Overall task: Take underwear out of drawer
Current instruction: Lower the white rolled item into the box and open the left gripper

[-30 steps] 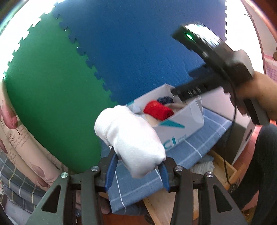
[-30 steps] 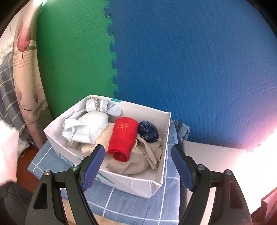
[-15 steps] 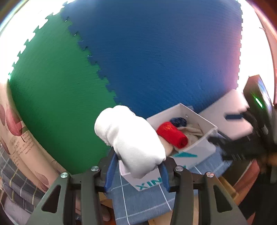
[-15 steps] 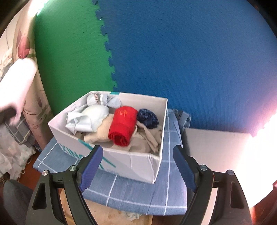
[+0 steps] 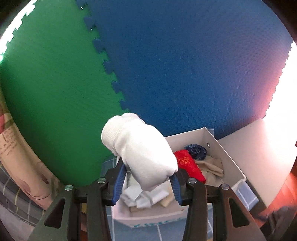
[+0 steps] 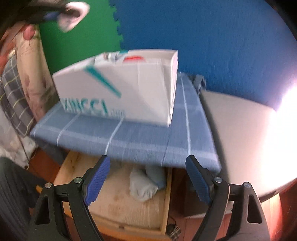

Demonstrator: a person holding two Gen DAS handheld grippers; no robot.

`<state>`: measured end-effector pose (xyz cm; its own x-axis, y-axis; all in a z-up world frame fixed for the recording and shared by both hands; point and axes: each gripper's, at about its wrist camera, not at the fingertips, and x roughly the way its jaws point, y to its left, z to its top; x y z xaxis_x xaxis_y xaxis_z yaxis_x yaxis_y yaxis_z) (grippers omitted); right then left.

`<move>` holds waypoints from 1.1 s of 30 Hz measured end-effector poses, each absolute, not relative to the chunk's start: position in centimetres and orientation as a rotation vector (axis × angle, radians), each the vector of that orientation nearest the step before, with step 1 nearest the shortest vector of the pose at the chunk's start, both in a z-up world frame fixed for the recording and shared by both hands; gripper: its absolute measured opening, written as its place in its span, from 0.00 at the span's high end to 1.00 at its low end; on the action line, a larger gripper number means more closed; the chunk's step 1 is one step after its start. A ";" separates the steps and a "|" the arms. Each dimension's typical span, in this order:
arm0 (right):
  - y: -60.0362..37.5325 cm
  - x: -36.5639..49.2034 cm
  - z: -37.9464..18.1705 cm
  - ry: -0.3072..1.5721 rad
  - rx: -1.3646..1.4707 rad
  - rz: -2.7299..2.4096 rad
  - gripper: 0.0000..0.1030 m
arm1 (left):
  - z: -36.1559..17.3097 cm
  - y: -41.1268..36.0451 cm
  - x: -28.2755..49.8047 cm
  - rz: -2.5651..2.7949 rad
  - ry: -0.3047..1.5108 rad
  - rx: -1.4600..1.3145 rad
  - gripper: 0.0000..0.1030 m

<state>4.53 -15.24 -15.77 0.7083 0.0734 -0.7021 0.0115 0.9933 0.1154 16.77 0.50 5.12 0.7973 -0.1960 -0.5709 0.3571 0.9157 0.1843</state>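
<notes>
White rolled underwear (image 5: pixel 141 152), lower centre of the left wrist view, is clamped between the blue pads of the left gripper (image 5: pixel 147 178), its bulk projecting up and away past the jaws. In the right wrist view the same bundle appears blurred in the upper left corner (image 6: pixel 71 14). Behind and below it in the left view stands an open white box (image 5: pixel 225 157) holding a red roll (image 5: pixel 189 166), a dark blue piece (image 5: pixel 196 151), beige cloth (image 5: pixel 210 166) and pale folded cloth (image 5: pixel 146 196). The box rests on a blue checked cloth (image 6: pixel 141 137) spread over the counter; the right view shows the box's white side with teal print (image 6: pixel 118 87), left of centre. The right gripper (image 6: pixel 147 182), at the bottom of its own view, has its jaws set wide with nothing between them, above an open wooden drawer (image 6: pixel 167 187) under the cloth's edge. In the drawer lies a light blue bundle (image 6: pixel 146 183), between the two jaws as seen, untouched. Green (image 5: pixel 55 77) and blue (image 5: pixel 185 64) foam mats form the backdrop, joined by a toothed seam.
</notes>
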 end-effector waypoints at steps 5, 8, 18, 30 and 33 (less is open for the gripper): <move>-13.5 2.9 -19.2 0.836 0.081 0.078 0.22 | 3.8 -1.0 19.7 -0.277 0.624 0.297 0.57; -13.0 2.9 -20.3 0.869 0.081 0.108 0.22 | 2.9 -1.7 21.1 -0.264 0.653 0.298 0.57; -13.2 3.5 -22.5 0.951 0.109 0.123 0.22 | -0.4 -3.0 25.1 -0.227 0.766 0.271 0.57; -11.7 3.8 -23.3 0.982 0.056 0.174 0.22 | -2.8 -4.0 27.0 -0.196 0.841 0.281 0.57; -11.4 3.8 -23.5 0.991 0.044 0.184 0.22 | -3.2 -4.0 27.5 -0.187 0.853 0.281 0.57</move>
